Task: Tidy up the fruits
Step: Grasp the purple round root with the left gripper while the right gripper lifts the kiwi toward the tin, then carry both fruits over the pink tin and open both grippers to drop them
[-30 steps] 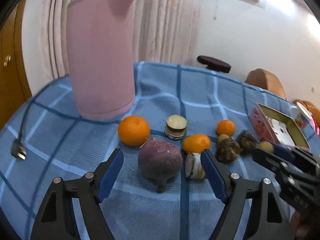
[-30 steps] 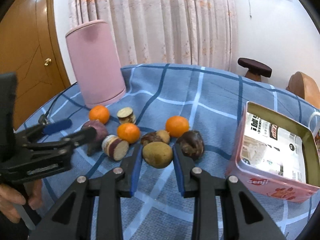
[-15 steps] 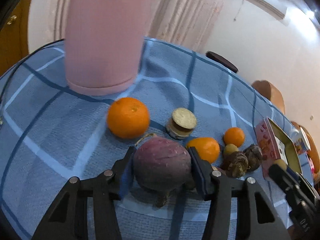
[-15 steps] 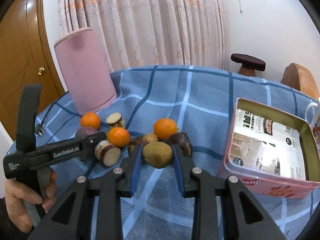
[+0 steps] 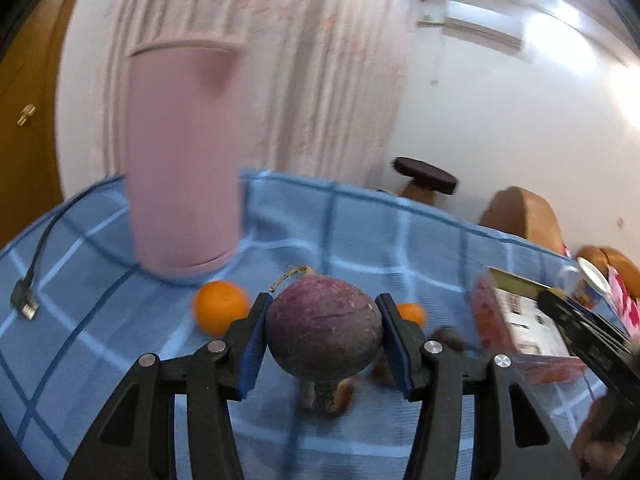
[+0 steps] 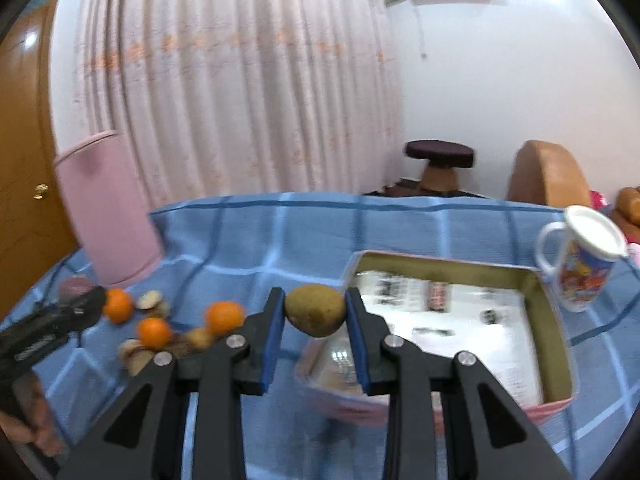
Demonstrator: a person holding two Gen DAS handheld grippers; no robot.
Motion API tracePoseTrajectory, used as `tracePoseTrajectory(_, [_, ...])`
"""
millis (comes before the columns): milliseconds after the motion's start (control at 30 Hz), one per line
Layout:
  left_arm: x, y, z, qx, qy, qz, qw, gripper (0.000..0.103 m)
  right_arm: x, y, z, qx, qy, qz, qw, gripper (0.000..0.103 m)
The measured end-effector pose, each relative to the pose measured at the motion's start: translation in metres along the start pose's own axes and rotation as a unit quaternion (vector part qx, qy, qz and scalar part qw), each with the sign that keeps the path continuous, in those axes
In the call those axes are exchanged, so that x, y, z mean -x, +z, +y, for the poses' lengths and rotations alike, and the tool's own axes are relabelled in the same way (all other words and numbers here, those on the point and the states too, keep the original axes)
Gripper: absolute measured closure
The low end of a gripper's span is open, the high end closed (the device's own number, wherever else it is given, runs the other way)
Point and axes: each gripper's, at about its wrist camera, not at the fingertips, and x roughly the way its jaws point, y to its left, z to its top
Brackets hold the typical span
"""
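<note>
The left gripper [image 5: 323, 338] pinches a round purple root vegetable [image 5: 324, 330], raised above the blue checked cloth [image 5: 360, 232]. The right gripper [image 6: 315, 312] clamps a brownish-green kiwi [image 6: 316, 311] at the near corner of the pink tin [image 6: 558, 344].

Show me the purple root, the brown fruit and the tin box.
purple root [image 5: 324, 320], left wrist view, front skin.
brown fruit [image 6: 315, 310], right wrist view, middle.
tin box [image 6: 554, 336], right wrist view, inner right wall.

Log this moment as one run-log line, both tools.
left tool: shut on purple root | right tool: shut on kiwi, beside tin | oranges on cloth
</note>
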Motion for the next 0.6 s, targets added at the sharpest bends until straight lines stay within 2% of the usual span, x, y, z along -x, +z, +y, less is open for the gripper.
tracePoseTrajectory(233, [-0.021, 0.003, -0.075, -0.058, -0.061, 0.013, 0.9964, 0.049, -0.005, -0.002, -0.071, -0.015, -0.070, 0.019, 0.997, 0.070])
tracePoseTrajectory(333, [-0.034, 0.005, -0.110, -0.080, -0.090, 0.020, 0.9925, 0.049, -0.009, -0.002, -0.096, -0.029, -0.077, 0.030, 0.996, 0.070])
tracePoseTrajectory(467, [-0.049, -0.002, -0.156, -0.110, -0.110, 0.030, 0.9874, 0.049, -0.013, -0.001, -0.116, -0.043, -0.074, 0.045, 0.995, 0.070])
tracePoseTrajectory(600, [-0.064, -0.007, -0.177, -0.127, -0.112, 0.046, 0.9846, 0.049, -0.018, -0.002, -0.117, -0.031, -0.082, 0.053, 0.995, 0.070])
